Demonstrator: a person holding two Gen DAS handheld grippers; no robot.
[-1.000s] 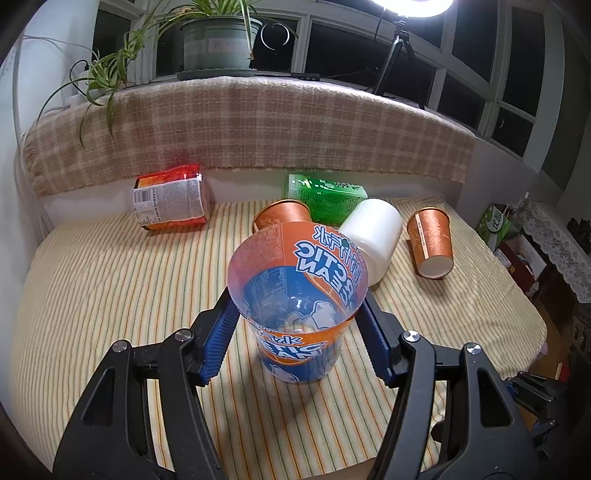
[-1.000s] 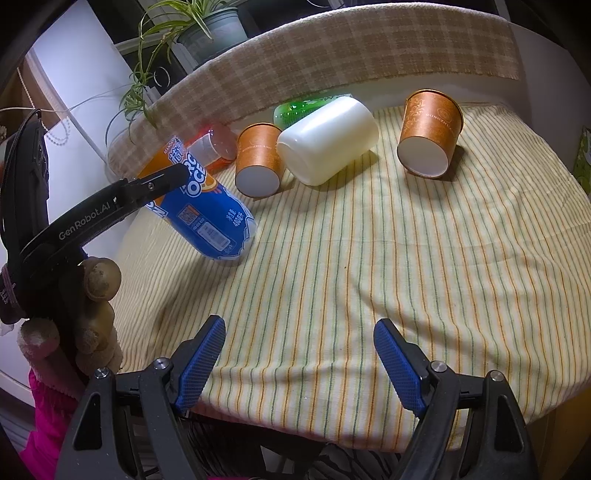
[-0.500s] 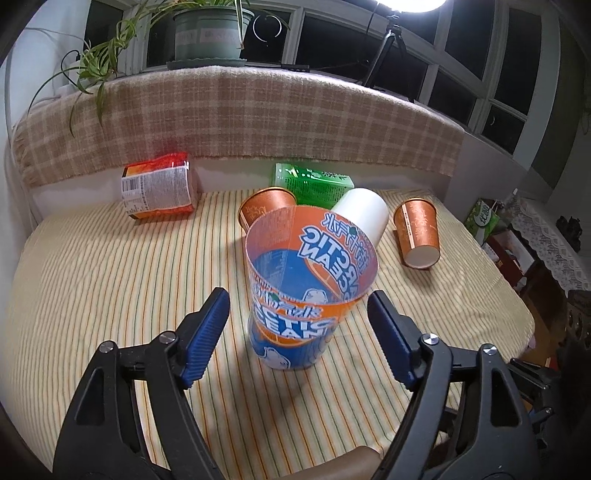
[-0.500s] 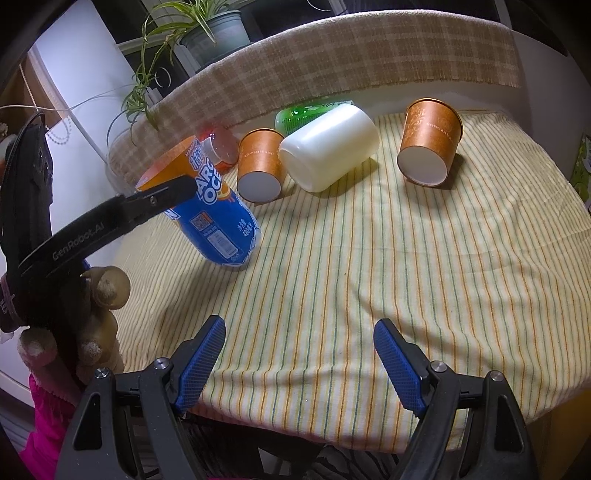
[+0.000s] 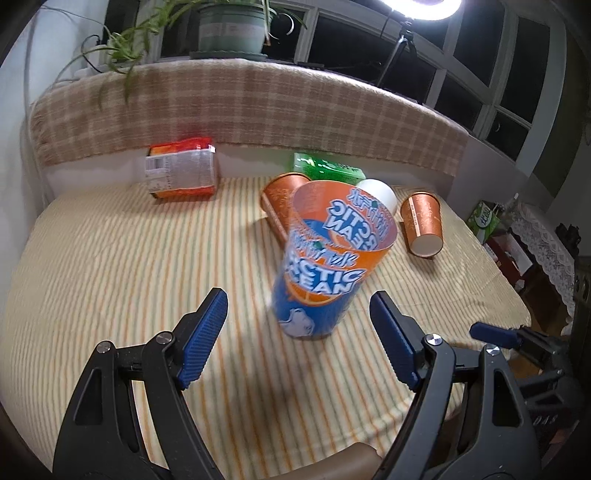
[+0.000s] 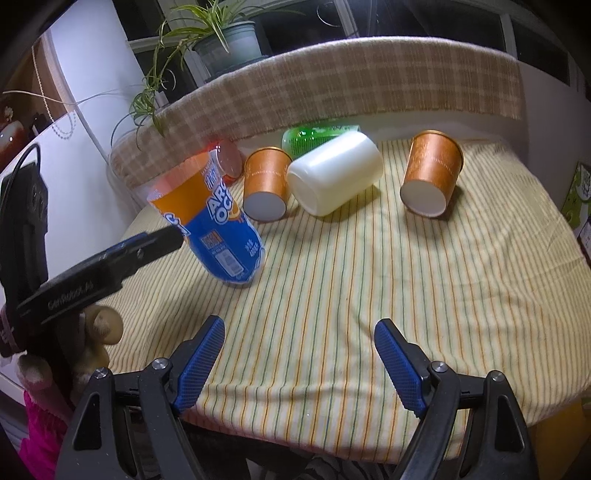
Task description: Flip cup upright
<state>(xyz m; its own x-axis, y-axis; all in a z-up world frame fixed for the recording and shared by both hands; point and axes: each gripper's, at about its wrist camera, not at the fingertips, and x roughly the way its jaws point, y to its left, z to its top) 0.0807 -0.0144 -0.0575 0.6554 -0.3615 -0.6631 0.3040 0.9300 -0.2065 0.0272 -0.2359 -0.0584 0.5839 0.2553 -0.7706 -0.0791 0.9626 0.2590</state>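
Note:
An orange-and-blue plastic cup [image 5: 325,266] stands mouth up on the striped tablecloth, leaning slightly; it also shows in the right wrist view [image 6: 214,225]. My left gripper [image 5: 299,339] is open, just behind the cup and apart from it. My right gripper [image 6: 299,362] is open and empty over the table's near edge. Two orange paper cups [image 6: 267,184] [image 6: 430,173] and a white cup [image 6: 334,173] lie on their sides behind it.
A red snack bag [image 5: 181,170] and a green pack [image 5: 325,171] lie at the back by the plaid-covered ledge [image 5: 240,107]. A potted plant [image 5: 229,29] stands on the ledge. The table edge [image 6: 369,443] is close in front.
My left gripper has opened, let go of the orange-and-blue cup and drawn back from it. The cup now stands on the cloth. The right gripper has not moved.

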